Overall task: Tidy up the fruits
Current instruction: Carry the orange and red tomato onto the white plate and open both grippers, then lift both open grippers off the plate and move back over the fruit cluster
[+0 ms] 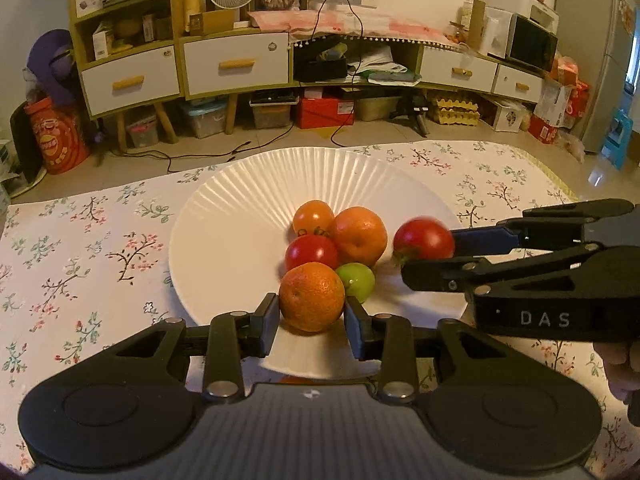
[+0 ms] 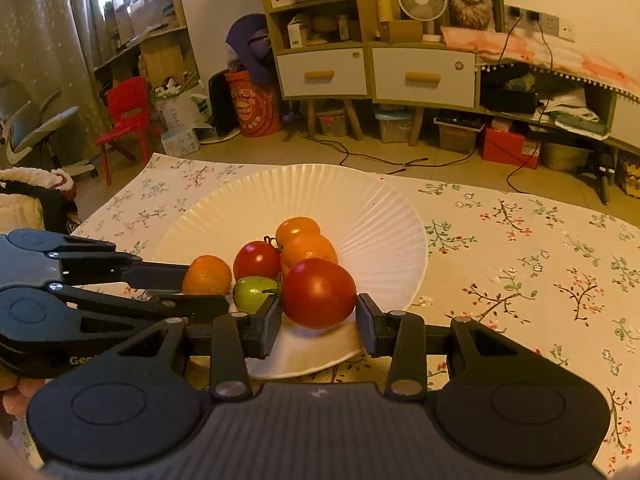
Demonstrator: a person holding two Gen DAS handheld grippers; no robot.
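An orange (image 1: 311, 297) is clamped by the left gripper (image 1: 311, 320). A tomato (image 2: 318, 293) is clamped by the right gripper (image 2: 318, 322), above the plate (image 2: 384, 240).

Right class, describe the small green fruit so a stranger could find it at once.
Start at the big white ribbed plate on the flowered tablecloth. Fruit is piled near its front edge, between the two grippers. The green fruit lies low at the front of the pile, smallest of all and the only one not red or orange.
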